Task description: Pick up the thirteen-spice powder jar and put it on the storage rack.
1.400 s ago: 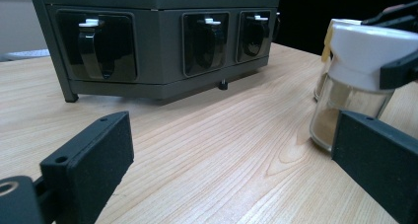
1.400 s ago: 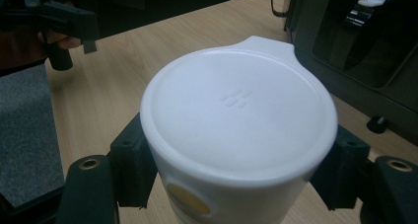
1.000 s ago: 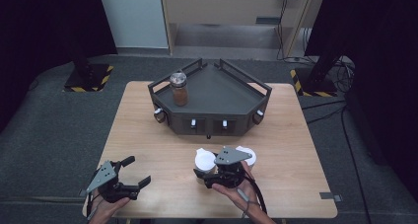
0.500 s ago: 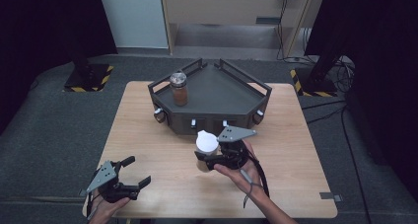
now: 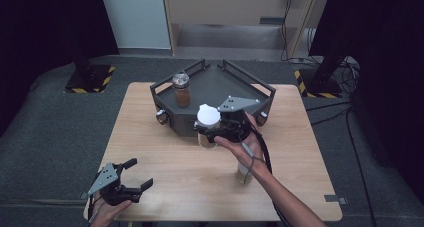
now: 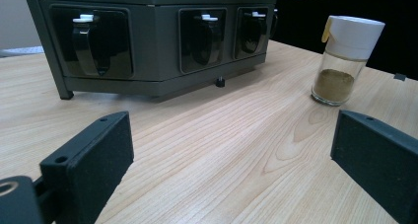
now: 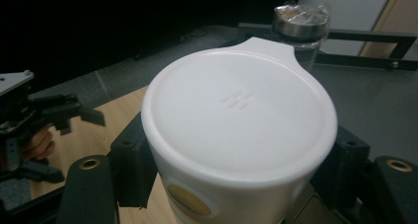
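Your right gripper, fingers clamped on the upright white-capped spice jar, hovers just before the rack's near edge; left fingers gape empty.

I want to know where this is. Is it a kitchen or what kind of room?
Probably a lab or recording studio, not a kitchen: black curtains hang around one wooden table, and stands with striped bases sit on grey carpet.

High view steep above the table; both tongs views low, close, sharing the rack.
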Available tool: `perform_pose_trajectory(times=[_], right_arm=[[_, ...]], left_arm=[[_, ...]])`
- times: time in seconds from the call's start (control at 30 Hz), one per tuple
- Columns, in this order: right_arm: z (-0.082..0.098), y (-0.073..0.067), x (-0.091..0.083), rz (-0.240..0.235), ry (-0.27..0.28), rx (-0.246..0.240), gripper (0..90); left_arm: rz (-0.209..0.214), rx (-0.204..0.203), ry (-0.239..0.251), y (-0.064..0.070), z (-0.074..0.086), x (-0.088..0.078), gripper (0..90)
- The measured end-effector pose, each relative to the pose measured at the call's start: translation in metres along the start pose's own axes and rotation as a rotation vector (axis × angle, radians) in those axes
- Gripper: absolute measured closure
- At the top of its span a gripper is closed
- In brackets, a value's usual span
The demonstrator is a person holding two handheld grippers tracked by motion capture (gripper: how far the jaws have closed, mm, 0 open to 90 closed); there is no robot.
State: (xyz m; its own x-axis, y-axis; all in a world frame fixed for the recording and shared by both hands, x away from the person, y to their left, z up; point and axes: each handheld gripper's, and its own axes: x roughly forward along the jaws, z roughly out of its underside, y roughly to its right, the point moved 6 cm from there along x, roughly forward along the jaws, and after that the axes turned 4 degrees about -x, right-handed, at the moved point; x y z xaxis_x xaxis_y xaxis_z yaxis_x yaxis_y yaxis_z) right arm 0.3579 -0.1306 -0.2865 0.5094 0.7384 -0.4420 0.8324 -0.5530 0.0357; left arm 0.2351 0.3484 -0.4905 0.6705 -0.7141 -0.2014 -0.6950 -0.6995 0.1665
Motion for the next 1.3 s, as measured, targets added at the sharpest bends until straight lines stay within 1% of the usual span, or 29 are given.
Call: perform_pose_trajectory(times=[0.07, 0.37, 0.47, 0.53, 0.67, 0.73, 0.8, 0.87, 0.93, 1.07, 1.3], right_arm=[[-0.007, 0.004, 0.004, 0.017, -0.005, -0.006, 30.5], [-0.032, 0.026, 0.019, 0.067, -0.009, 0.015, 30.5], [-0.037, 0.032, 0.025, 0.088, -0.005, 0.019, 30.5], [-0.039, 0.039, 0.030, 0.093, -0.004, 0.033, 30.5], [-0.045, 0.049, 0.041, 0.117, -0.015, 0.046, 30.5], [-0.047, 0.054, 0.046, 0.126, -0.013, 0.056, 30.5], [-0.049, 0.057, 0.050, 0.138, -0.016, 0.057, 30.5], [-0.051, 0.061, 0.056, 0.161, -0.020, 0.058, 30.5], [-0.052, 0.064, 0.061, 0.172, -0.025, 0.059, 30.5], [-0.052, 0.073, 0.071, 0.184, -0.023, 0.073, 30.5], [-0.049, 0.080, 0.086, 0.207, -0.035, 0.082, 30.5]], left_arm=[[0.000, -0.001, 0.000, 0.000, 0.000, 0.000, 1.3], [0.002, 0.000, -0.001, 0.000, 0.000, 0.000, 1.3], [0.001, 0.001, -0.004, 0.000, 0.000, 0.000, 1.4], [0.002, 0.002, -0.005, 0.000, 0.000, 0.000, 1.4], [0.003, -0.001, -0.003, 0.000, 0.000, 0.001, 1.4], [0.003, -0.002, 0.000, -0.001, 0.001, 0.000, 1.4], [0.003, -0.003, 0.000, -0.001, 0.001, 0.000, 1.4], [0.004, -0.004, 0.000, -0.001, 0.001, 0.000, 1.4], [0.005, -0.005, 0.000, -0.001, 0.001, 0.000, 1.4], [0.004, -0.007, 0.003, -0.001, 0.001, 0.000, 1.4], [0.005, -0.007, 0.002, -0.002, 0.001, 0.000, 1.4]])
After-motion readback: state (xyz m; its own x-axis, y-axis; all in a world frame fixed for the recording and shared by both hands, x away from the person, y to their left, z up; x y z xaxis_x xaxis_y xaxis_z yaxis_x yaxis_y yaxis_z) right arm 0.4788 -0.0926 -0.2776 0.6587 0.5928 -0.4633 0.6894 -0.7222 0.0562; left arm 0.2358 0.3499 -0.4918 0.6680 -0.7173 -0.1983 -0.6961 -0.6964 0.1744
